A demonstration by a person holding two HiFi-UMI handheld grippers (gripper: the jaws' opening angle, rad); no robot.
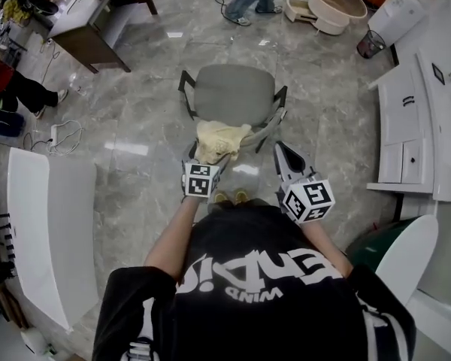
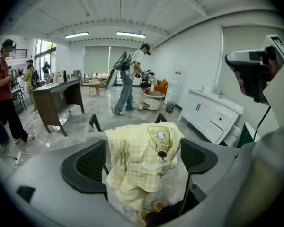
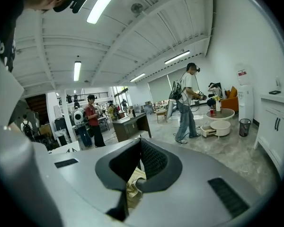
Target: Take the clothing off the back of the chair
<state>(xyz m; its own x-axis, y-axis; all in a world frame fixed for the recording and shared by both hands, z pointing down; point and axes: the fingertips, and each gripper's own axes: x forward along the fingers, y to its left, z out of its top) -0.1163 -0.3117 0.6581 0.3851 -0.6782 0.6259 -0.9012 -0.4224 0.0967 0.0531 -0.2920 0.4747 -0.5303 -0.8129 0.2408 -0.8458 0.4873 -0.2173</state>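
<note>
clothing (image 1: 221, 141) is hanging over the top edge of the chair (image 1: 233, 90) back, on the side nearest the person, and it is lying straight ahead of the left gripper (image 2: 143, 161). in the left gripper view the fingers (image 2: 85, 167) are standing spread wide. the garment is showing in the open space between them and is filling most of it, but neither pad is pressing on the cloth. its long axis is running downward, from the fold on the chair back toward the floor (image 1: 135, 119), so the fingers are flanking it on its two side edges.

the right gripper (image 3: 141, 172) is sitting off to the right of the garment, near the chair's arm, with its fingers pressed together. a sliver of yellow is showing through the gap under them. judging by the head view, that is the garment beyond them, not something pinched. the left gripper is clearly the nearer one, so the coming grasp looks like its job: closing on the upper part of the cloth, then lifting it clear of the back.

the garment is looking small, soft and pale yellow, with a faint check weave, a pale band across the middle and a bear patch (image 2: 159, 143) near the top. it is bunching into loose folds, so it is likely to sag and trail when lifted.
</note>
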